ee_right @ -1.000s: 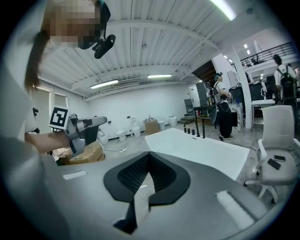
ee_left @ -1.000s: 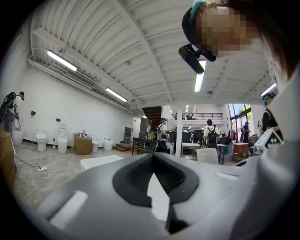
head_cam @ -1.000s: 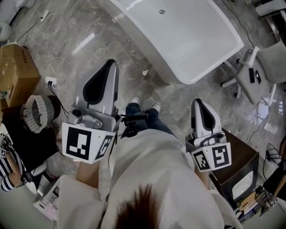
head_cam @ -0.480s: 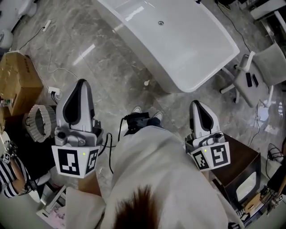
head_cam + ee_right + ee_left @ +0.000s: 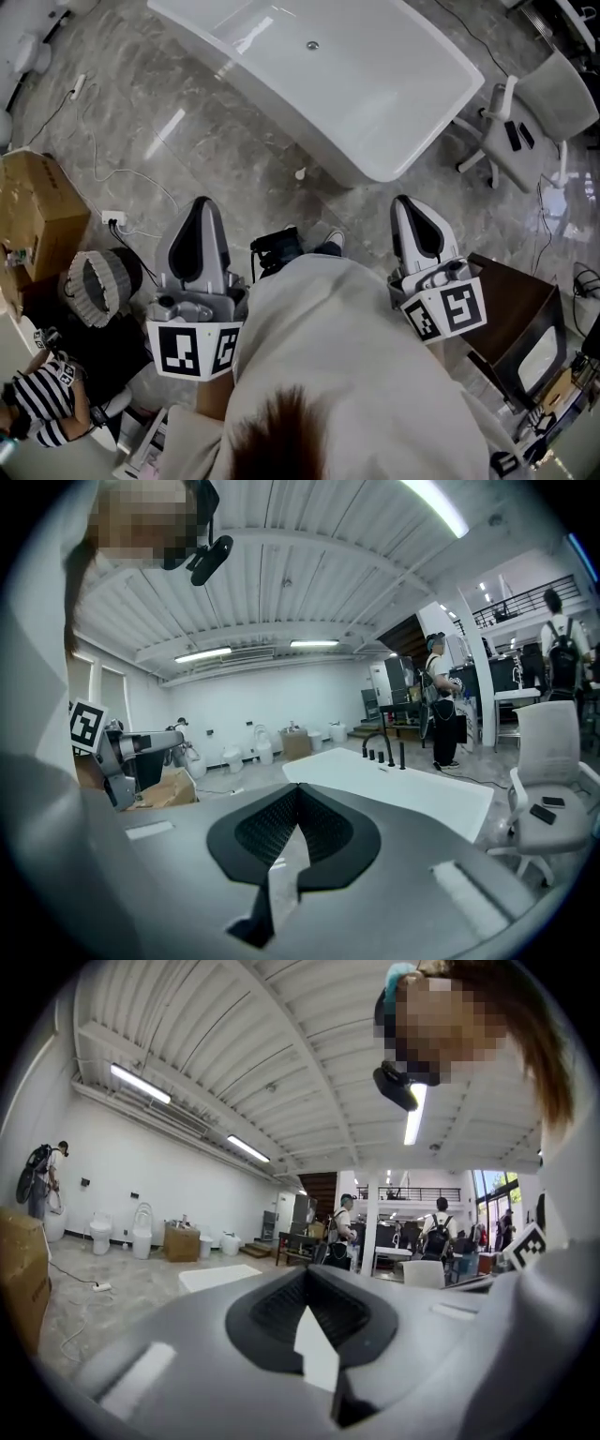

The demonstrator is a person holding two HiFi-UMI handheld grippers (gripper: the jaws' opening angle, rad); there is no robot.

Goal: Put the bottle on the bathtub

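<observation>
Head view: my left tool [image 5: 199, 214] and right tool [image 5: 411, 210] point at the bathtub [image 5: 375, 94], which is ahead and well apart.
Left gripper view: my tool [image 5: 305, 1277] is pressed together, pinching nothing.
Right gripper view: my tool [image 5: 297, 791] is pressed together and empty, with the bathtub [image 5: 403, 789] ahead.

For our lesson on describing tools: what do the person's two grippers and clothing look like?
The left gripper and right gripper match: grey shells tapering to rounded tips, with black ribbed pads inside. Each carries a white cube printed with black square markers. The person wears a pale long-sleeved top.
</observation>
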